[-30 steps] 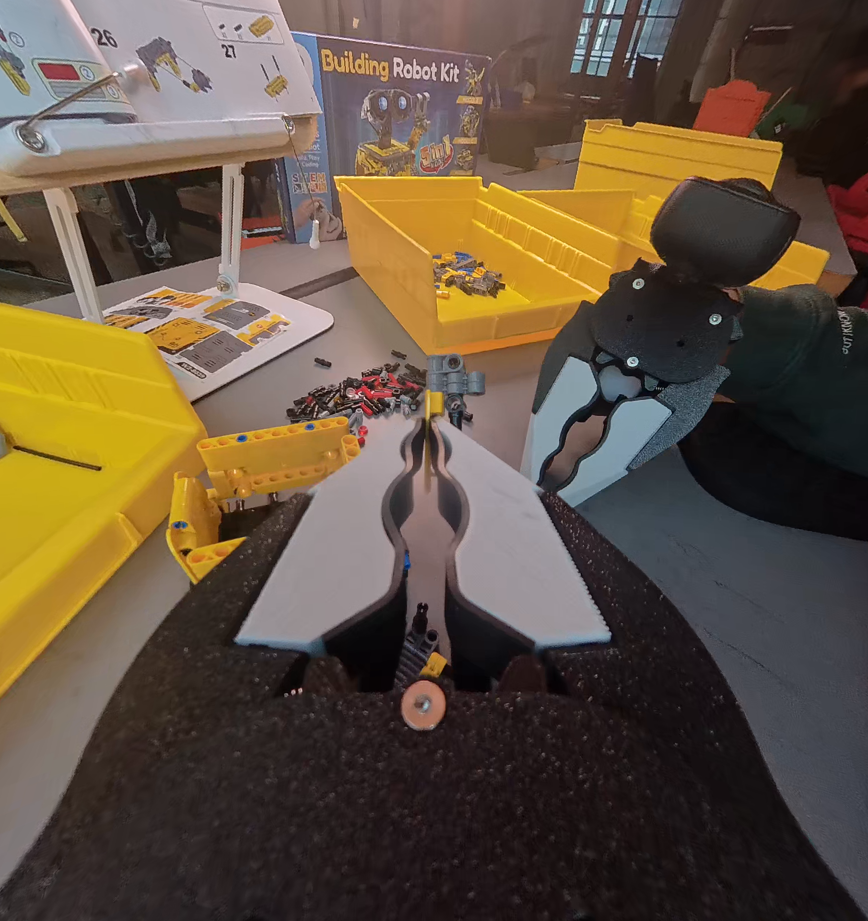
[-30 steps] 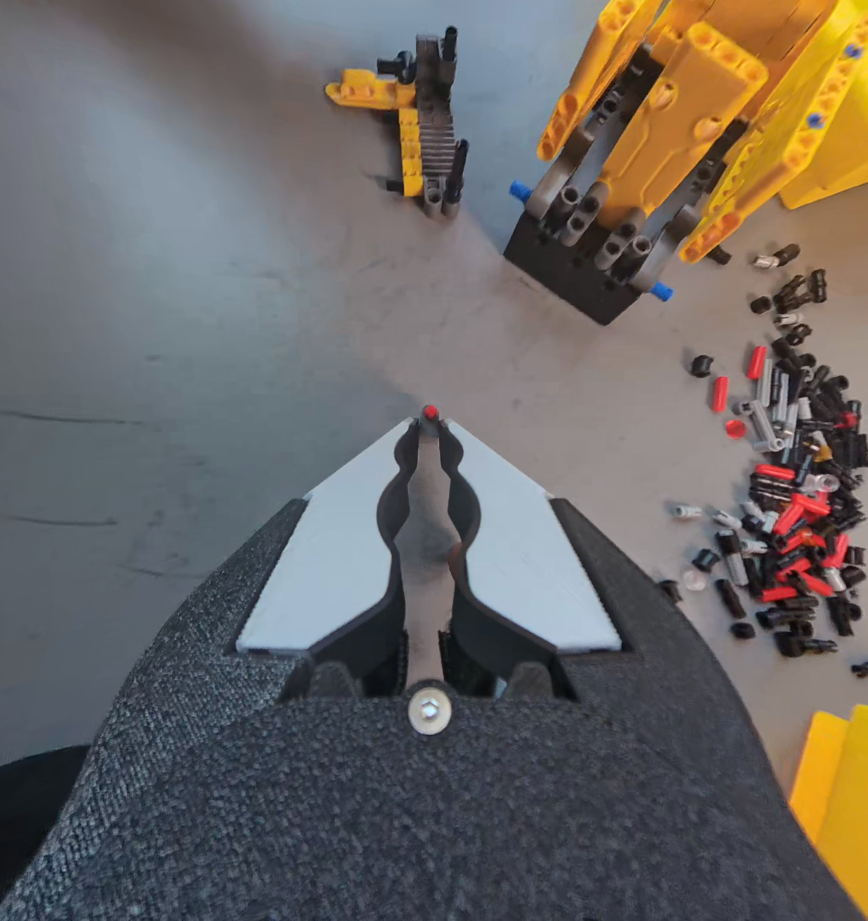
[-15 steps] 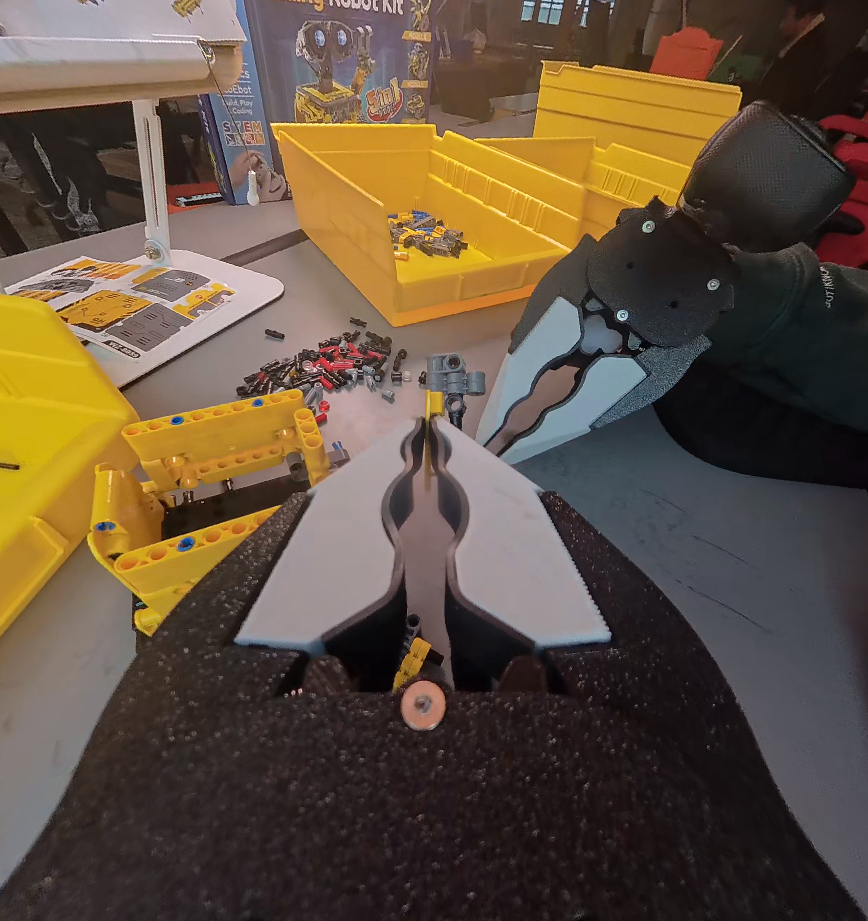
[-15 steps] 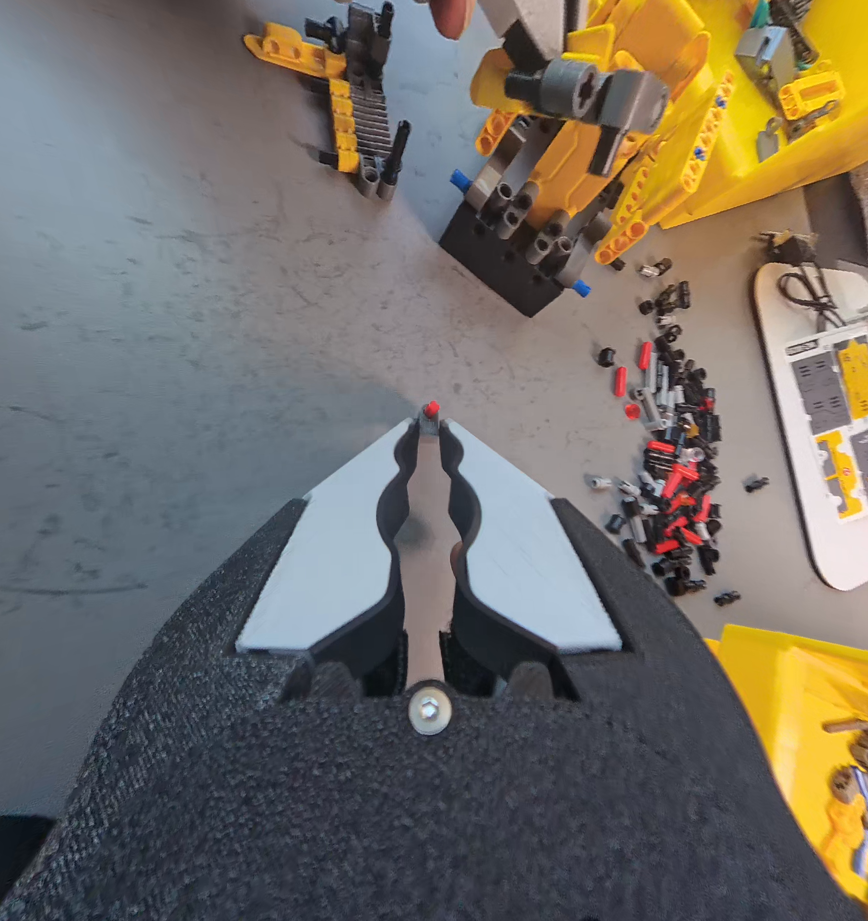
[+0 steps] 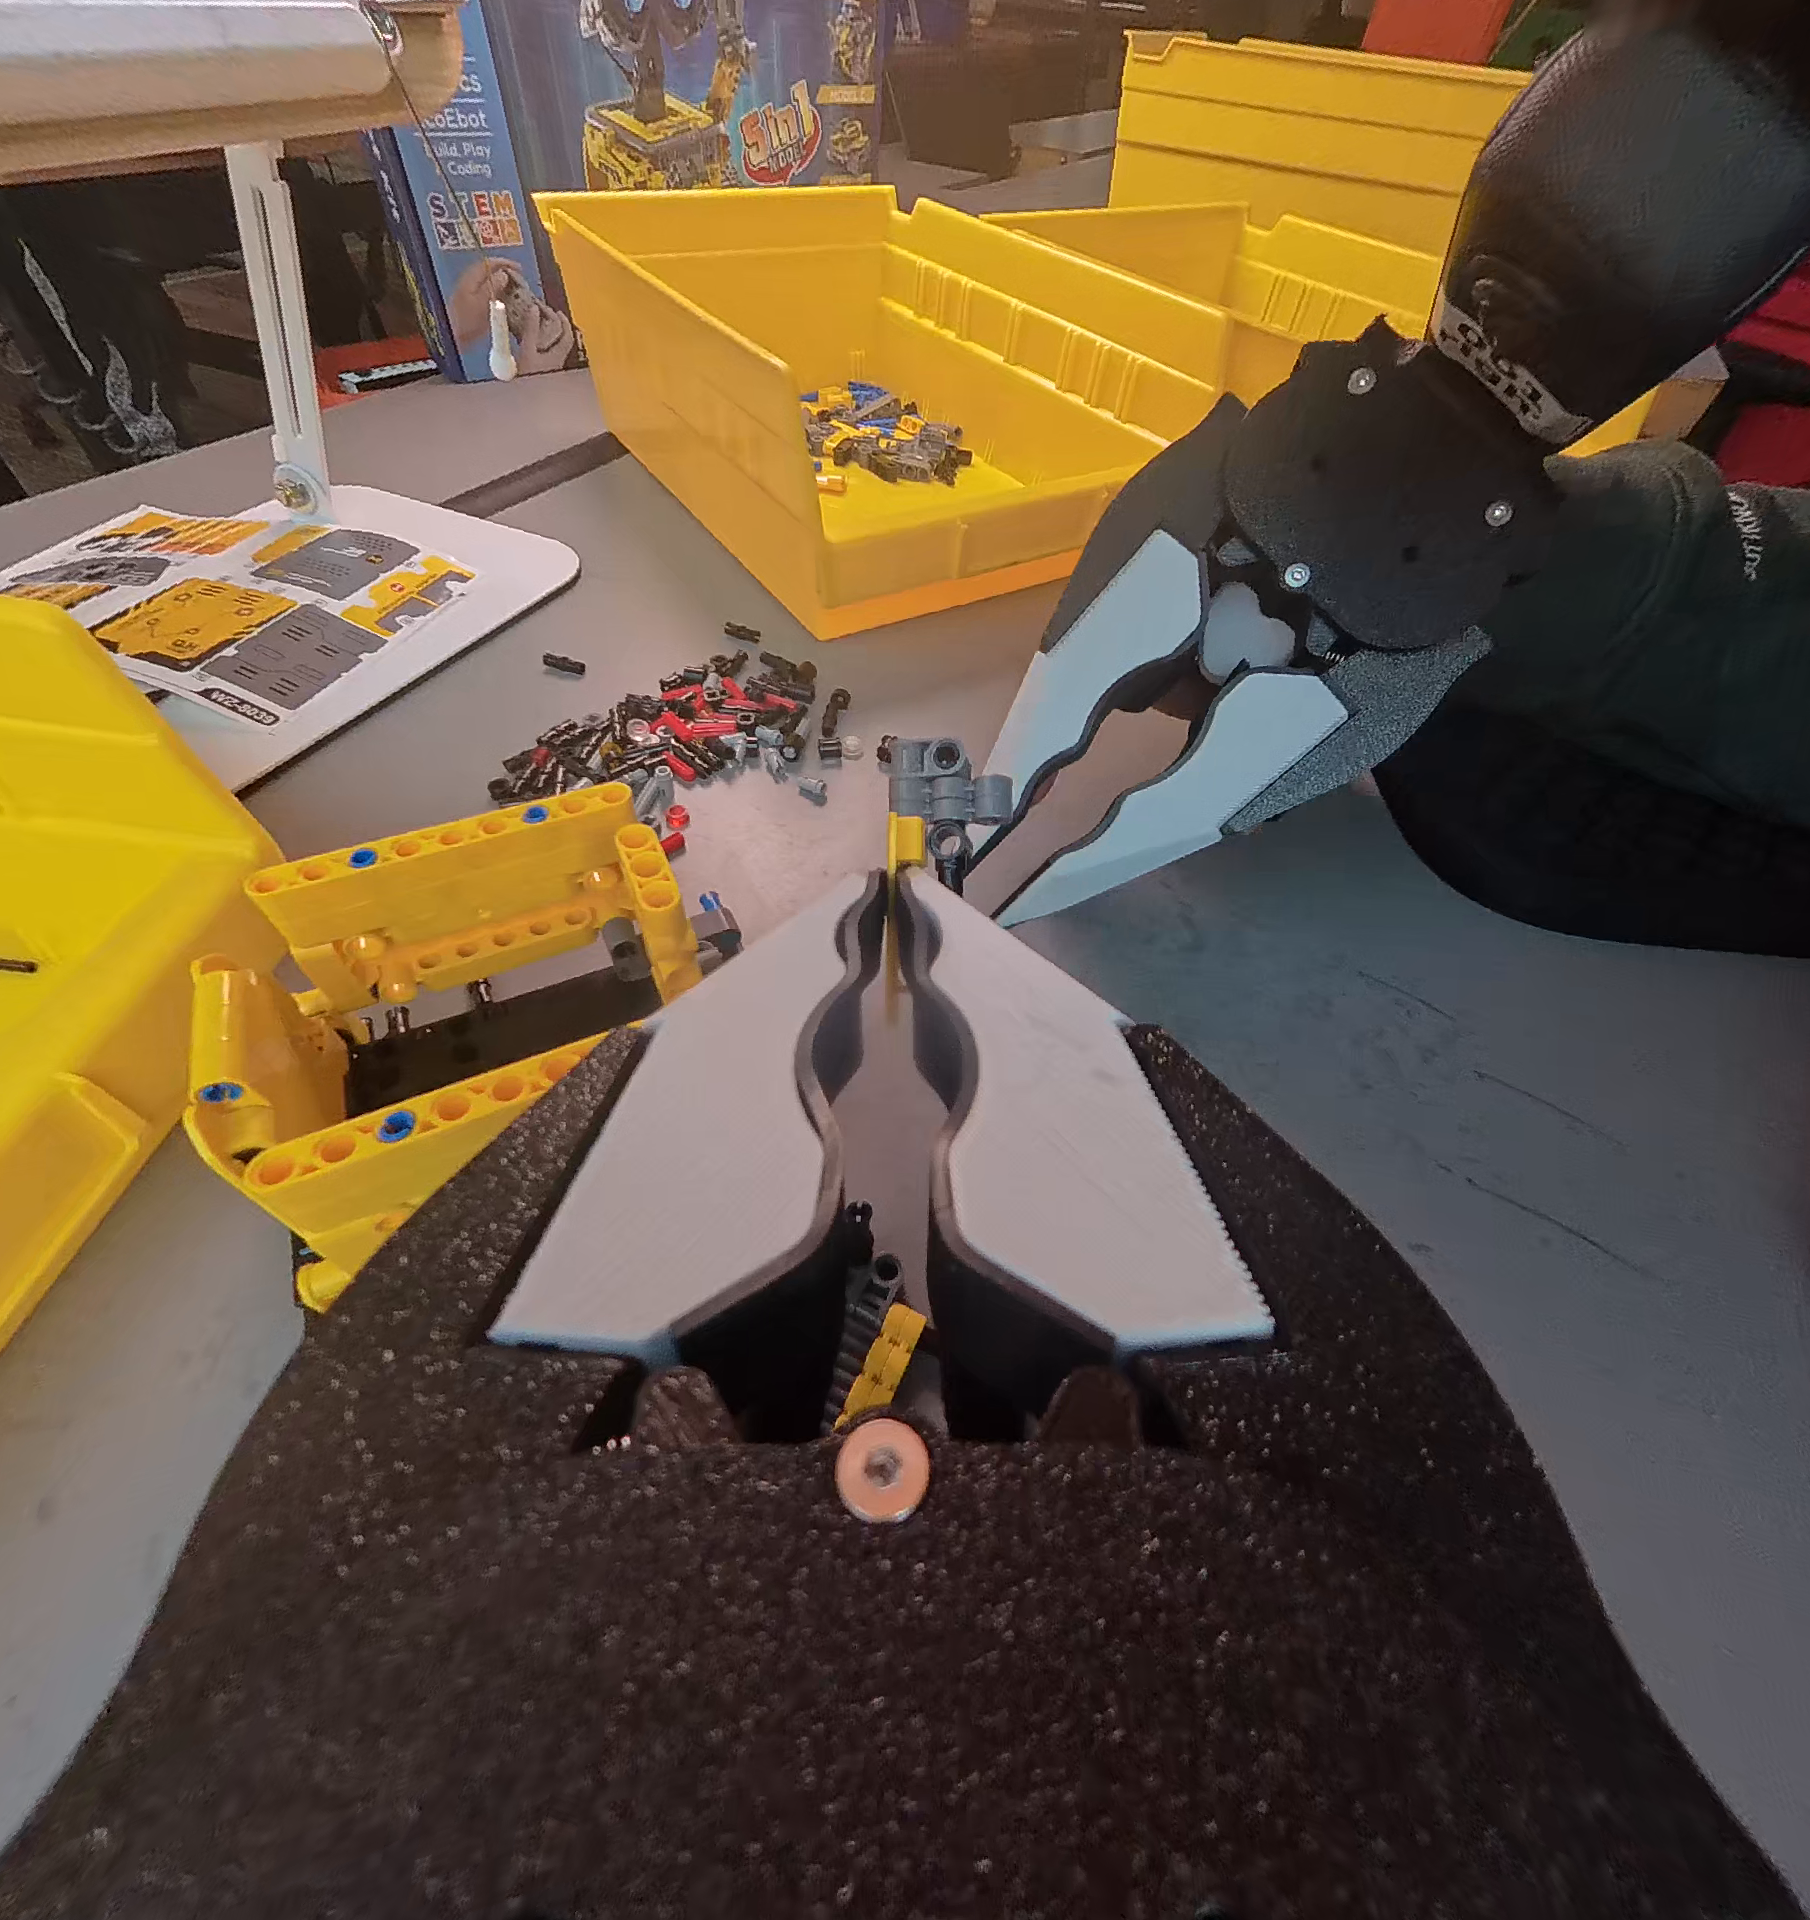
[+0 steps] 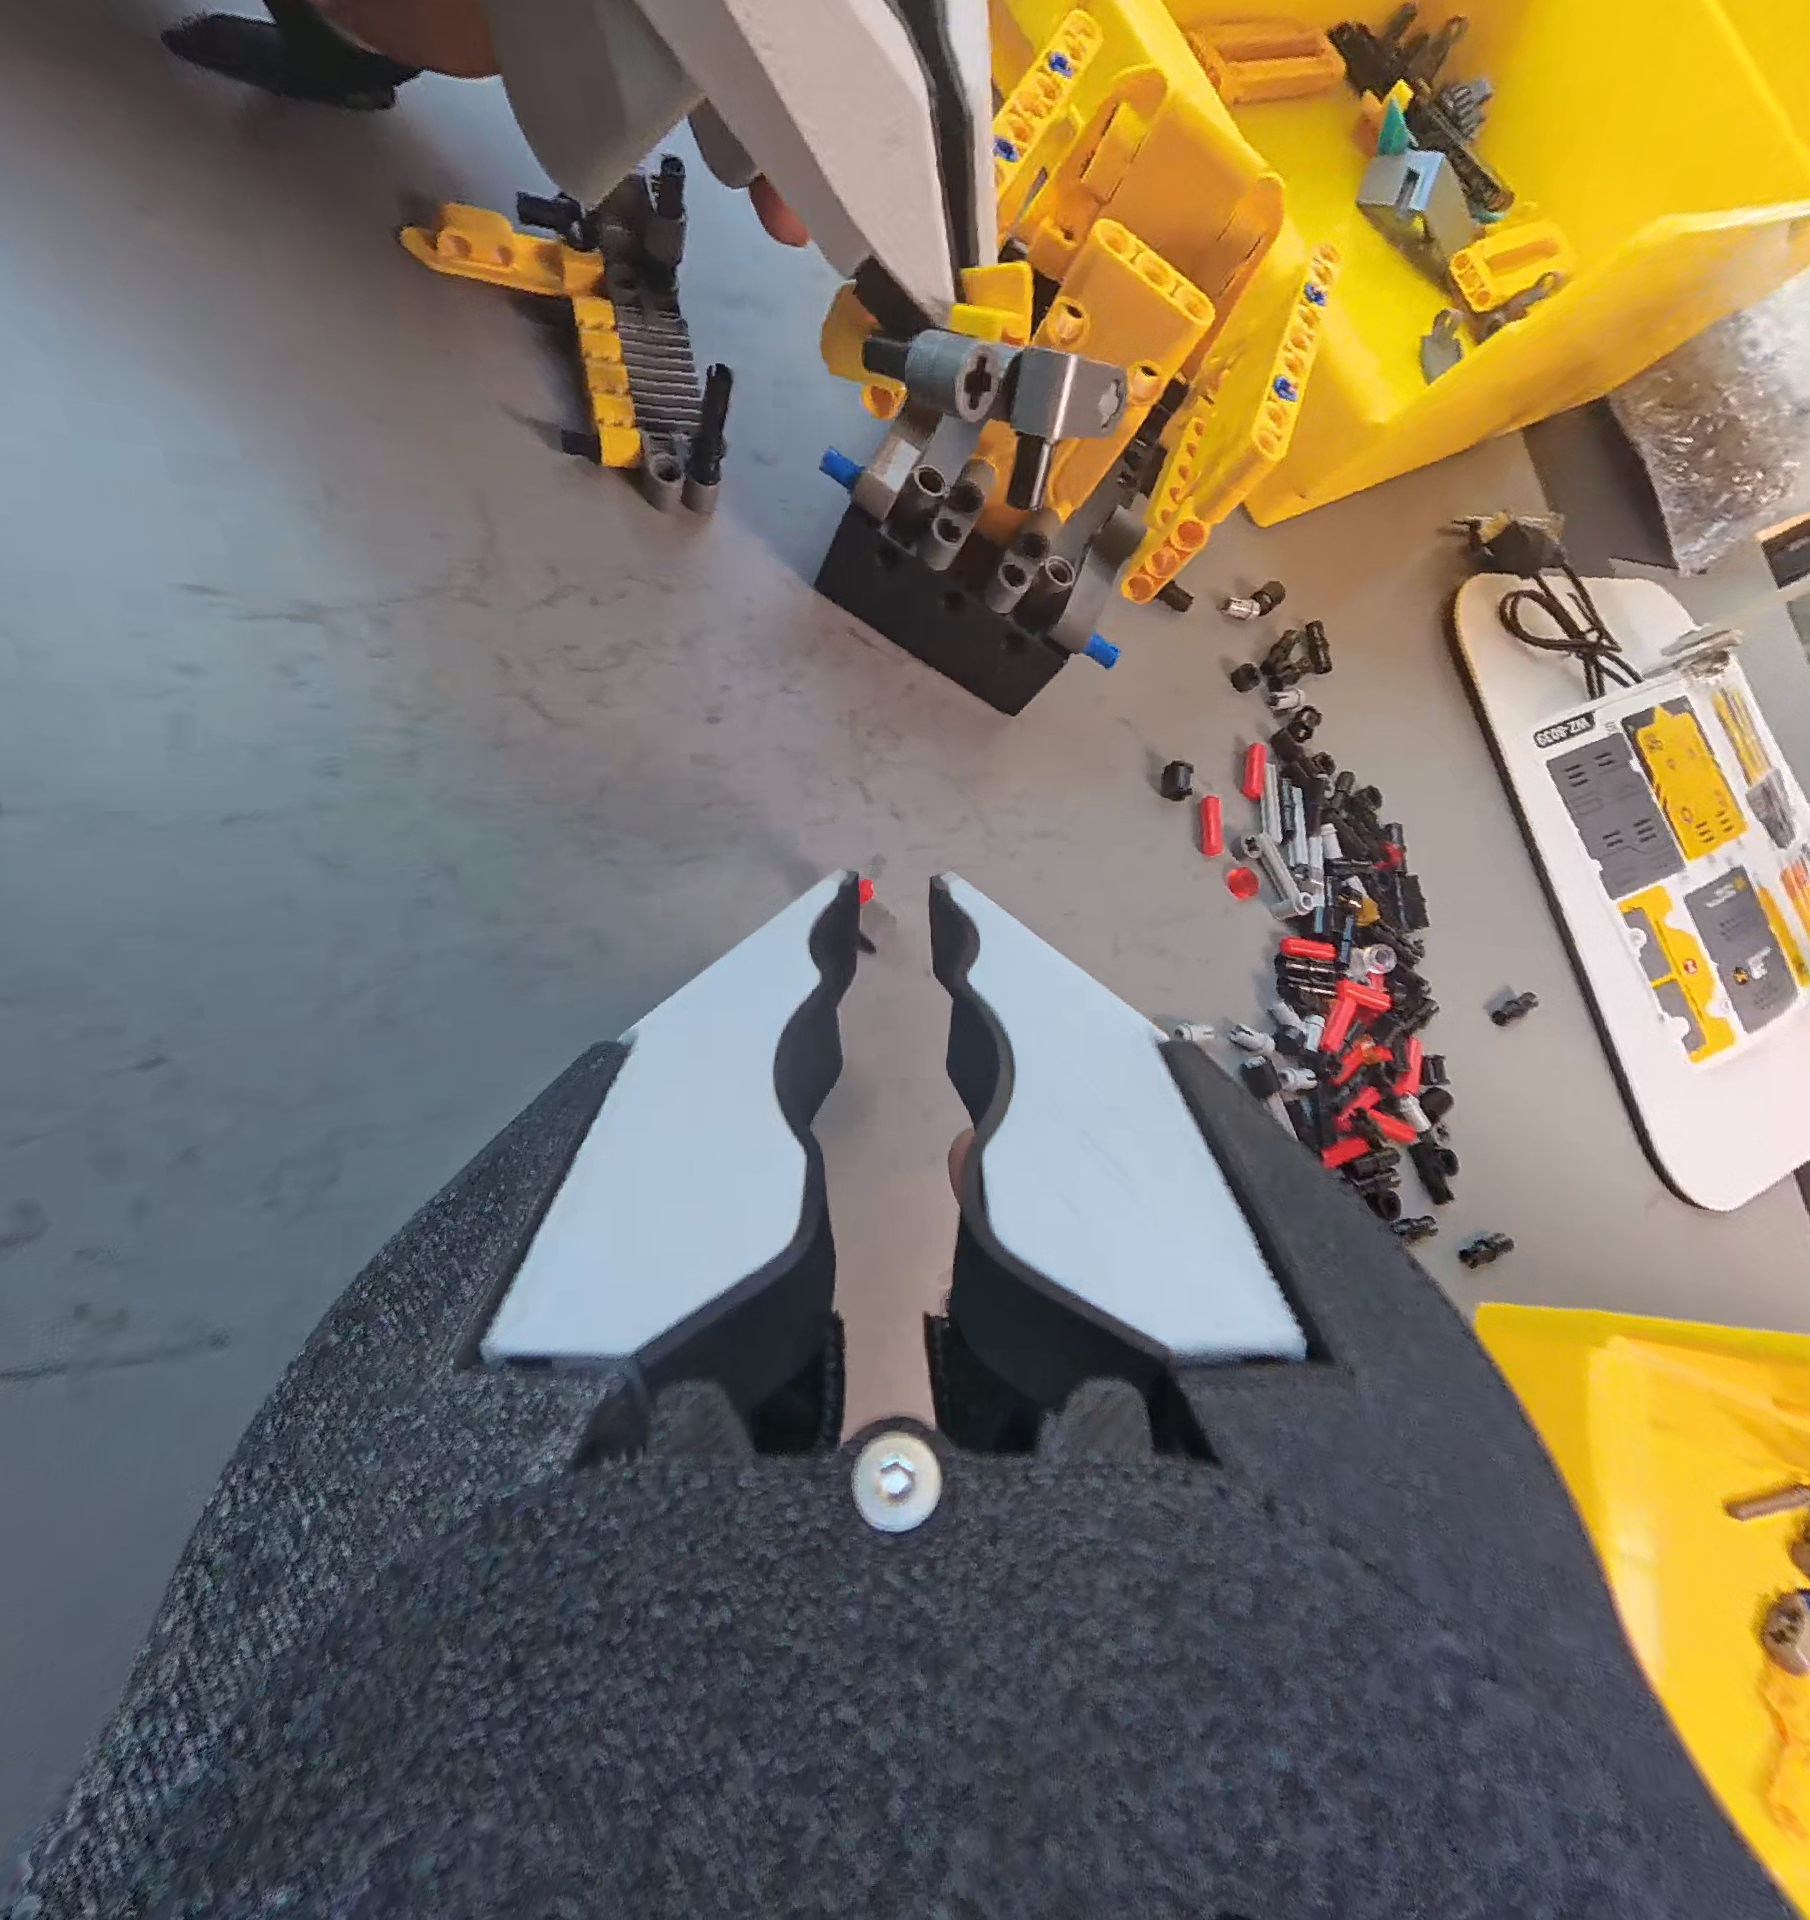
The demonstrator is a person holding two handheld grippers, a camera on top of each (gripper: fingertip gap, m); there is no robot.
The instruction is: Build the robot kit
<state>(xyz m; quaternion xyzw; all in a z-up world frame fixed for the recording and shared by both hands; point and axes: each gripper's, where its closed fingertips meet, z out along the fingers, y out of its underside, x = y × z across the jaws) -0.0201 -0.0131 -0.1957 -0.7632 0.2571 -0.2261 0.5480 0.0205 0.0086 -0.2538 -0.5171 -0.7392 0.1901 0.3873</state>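
Observation:
My left gripper (image 5: 888, 878) is shut on a small yellow-and-grey connector piece (image 5: 932, 790) and holds it above the table beside the yellow robot build (image 5: 444, 935). In the right wrist view the left gripper (image 6: 911, 281) and the connector piece (image 6: 984, 384) hang over the build (image 6: 1140, 343) and its black base (image 6: 942, 623). My right gripper (image 6: 893, 883) has its jaws slightly parted, and a tiny red pin (image 6: 866, 891) sits at the left fingertip. In the left wrist view the right gripper (image 5: 994, 873) is close to the held piece.
A pile of red, black and grey pins (image 6: 1337, 987) lies right of the build. A yellow-and-grey subassembly (image 6: 620, 343) lies on the table. Yellow bins (image 5: 880, 343) (image 6: 1607, 208) stand around. An instruction sheet on a white stand base (image 5: 257, 603) is at the back left. Spacing between my two grippers at the tips: around 8 cm.
My right gripper was shut on the red pin and its jaws have now parted. It has pulled back from the table. My left gripper has brought its piece closer to the right gripper.

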